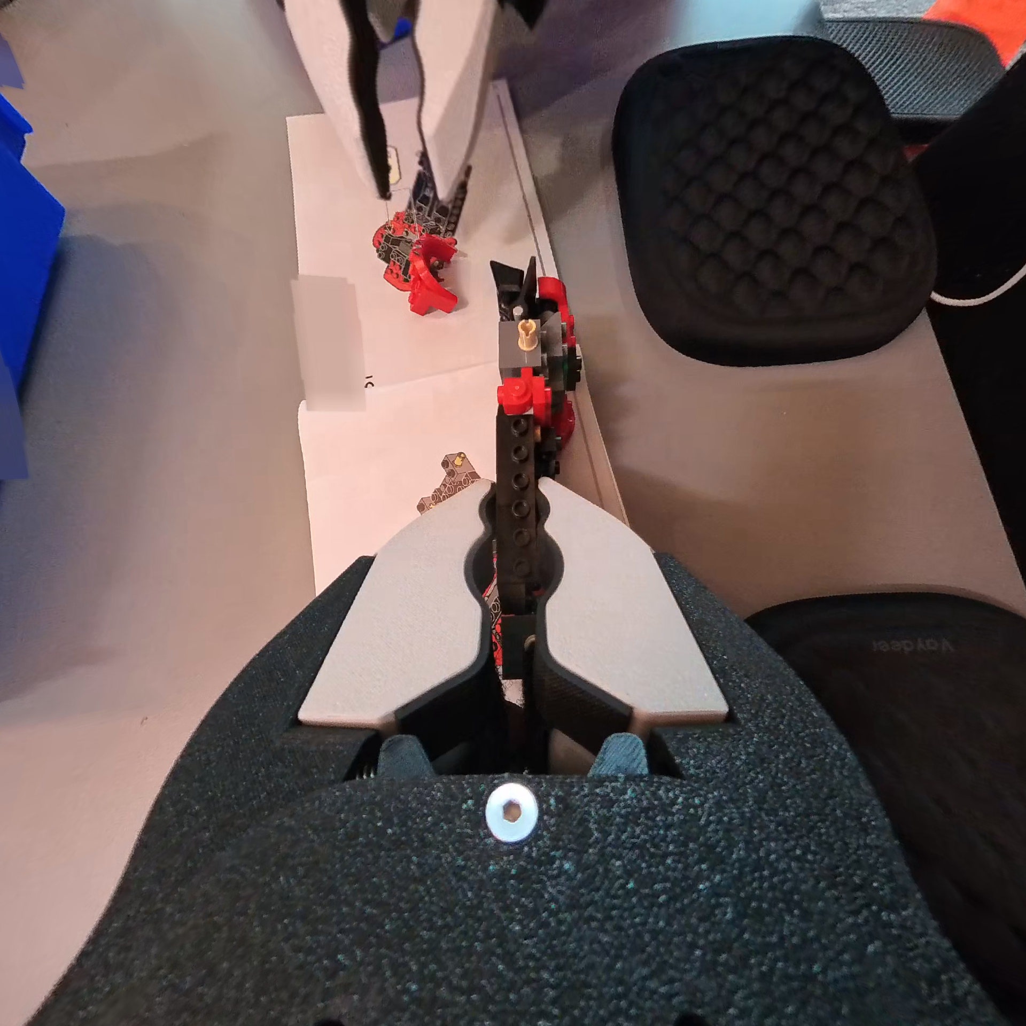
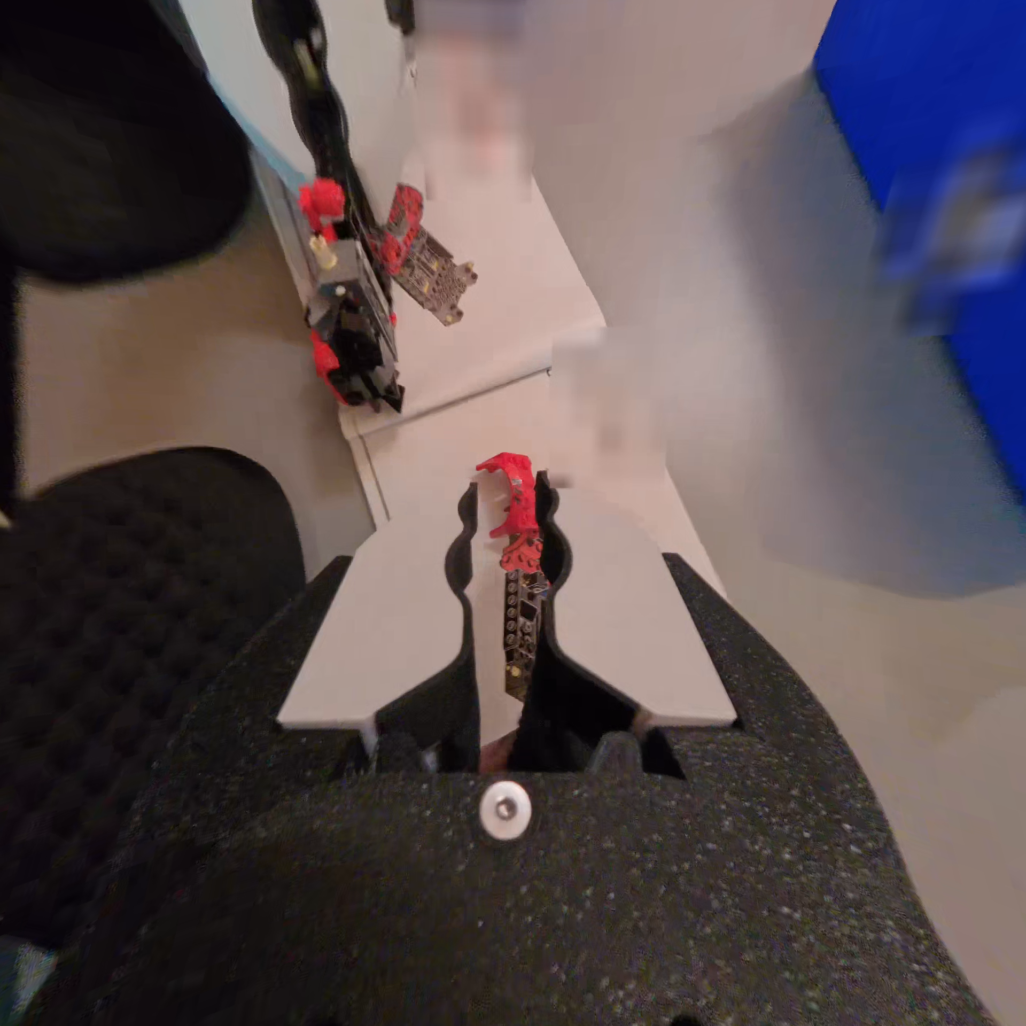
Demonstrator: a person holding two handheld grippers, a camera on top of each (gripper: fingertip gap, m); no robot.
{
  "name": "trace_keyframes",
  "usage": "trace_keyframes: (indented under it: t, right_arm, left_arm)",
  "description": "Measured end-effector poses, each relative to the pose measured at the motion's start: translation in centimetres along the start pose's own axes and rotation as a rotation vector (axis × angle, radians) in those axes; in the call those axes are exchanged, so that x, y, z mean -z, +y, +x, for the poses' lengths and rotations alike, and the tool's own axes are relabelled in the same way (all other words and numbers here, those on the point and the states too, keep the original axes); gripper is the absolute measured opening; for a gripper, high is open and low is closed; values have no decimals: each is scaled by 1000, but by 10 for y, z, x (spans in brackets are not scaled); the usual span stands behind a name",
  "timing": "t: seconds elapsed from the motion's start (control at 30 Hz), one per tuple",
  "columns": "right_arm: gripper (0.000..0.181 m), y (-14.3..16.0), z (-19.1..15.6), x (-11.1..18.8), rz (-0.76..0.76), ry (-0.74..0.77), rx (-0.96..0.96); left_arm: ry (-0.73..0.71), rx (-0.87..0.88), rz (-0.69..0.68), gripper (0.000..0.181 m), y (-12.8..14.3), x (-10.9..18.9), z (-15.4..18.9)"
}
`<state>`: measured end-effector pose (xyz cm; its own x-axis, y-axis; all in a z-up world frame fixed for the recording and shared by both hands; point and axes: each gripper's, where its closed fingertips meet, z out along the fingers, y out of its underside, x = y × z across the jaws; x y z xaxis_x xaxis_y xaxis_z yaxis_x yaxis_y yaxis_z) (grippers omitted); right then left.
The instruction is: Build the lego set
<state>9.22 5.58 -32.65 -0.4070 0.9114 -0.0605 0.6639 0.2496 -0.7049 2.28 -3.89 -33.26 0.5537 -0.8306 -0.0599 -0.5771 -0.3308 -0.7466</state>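
My left claw (image 1: 516, 494) grips the black studded beam of the black, grey and red lego model (image 1: 530, 355) above the white instruction booklet (image 1: 344, 461). My right claw (image 2: 508, 494) stands slightly parted around a red curved lego piece (image 2: 513, 488) over the booklet on the pale bench (image 1: 139, 555).

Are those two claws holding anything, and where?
The left gripper clamps the lego model by its black studded bar. The right gripper looks open around a red piece.

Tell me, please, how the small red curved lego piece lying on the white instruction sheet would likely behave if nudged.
The small red curved lego piece looks hard and light, so it would probably skid across the smooth white instruction sheet. Its arched, uneven shape may make it rock or flip rather than roll. It seems stiff, unlikely to bend.
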Motion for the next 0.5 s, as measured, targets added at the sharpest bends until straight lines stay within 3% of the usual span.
trace_keyframes:
  t: [0.1, 0.27, 0.5]
  right_arm:
    - [20, 4, 0, -2, 41, -130, -147]
    - [24, 24, 4, -12, -17, -61, -128]
    - [6, 11, 1, -18, 73, 43, 1]
  left_arm:
    - [1, 5, 2, 9, 0, 0, 0]
    - [3, 11, 5, 9, 0, 0, -1]
    - [24, 44, 17, 9, -1, -2, -2]
